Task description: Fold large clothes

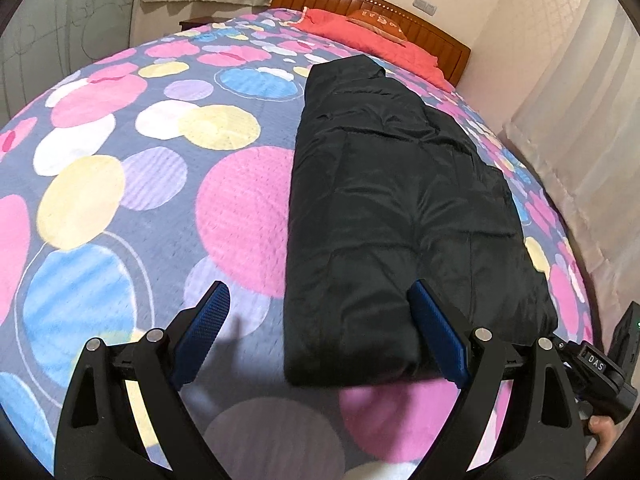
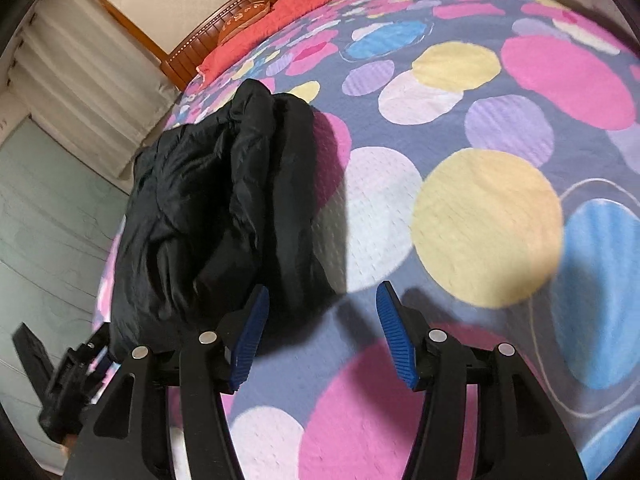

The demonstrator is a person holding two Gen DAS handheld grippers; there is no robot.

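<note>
Left gripper [image 1: 320, 334] fingers wide, right gripper [image 2: 322, 334] fingers parted, both empty. Risk: puffy black jacket [image 1: 400, 216] springs open unpinned on bed [image 1: 120, 200].

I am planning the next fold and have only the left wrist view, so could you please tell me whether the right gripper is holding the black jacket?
Observer: No. In the right wrist view the right gripper has its fingers apart and grips nothing. It hovers over the bedspread, beside the jacket's near corner.
Operator: Thank you. How does the black jacket look from that side?
Observer: The black jacket lies in thick, puffy layers, and its folded edge bulges up from the bedspread rather than lying flat.
</note>
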